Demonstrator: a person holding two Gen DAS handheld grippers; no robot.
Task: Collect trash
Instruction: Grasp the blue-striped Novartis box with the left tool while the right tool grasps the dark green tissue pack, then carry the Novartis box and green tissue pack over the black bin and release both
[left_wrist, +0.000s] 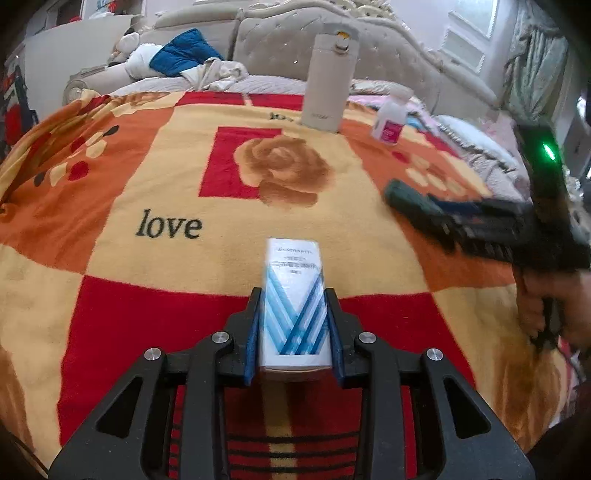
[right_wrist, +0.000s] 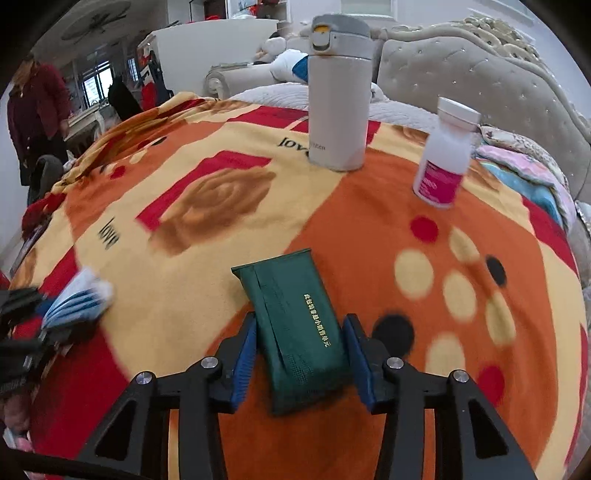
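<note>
My left gripper (left_wrist: 293, 310) is shut on a white box with blue stripes (left_wrist: 293, 291), its blue pads pressing the box's two long sides above the patterned blanket (left_wrist: 147, 184). In the right wrist view the same box (right_wrist: 79, 299) shows blurred at the left edge. My right gripper (right_wrist: 301, 321) has its blue pads against both sides of a dark green packet with gold lettering (right_wrist: 295, 325). From the left wrist view, that packet (left_wrist: 404, 197) sticks out of the right gripper (left_wrist: 436, 212), which a hand (left_wrist: 554, 306) holds at the right.
A tall beige flask (right_wrist: 338, 96) stands upright at the blanket's far side, with a tilted white bottle with a pink label (right_wrist: 443, 155) to its right. A padded headboard (right_wrist: 480, 74) lies behind. A person in dark red (right_wrist: 37, 110) stands far left.
</note>
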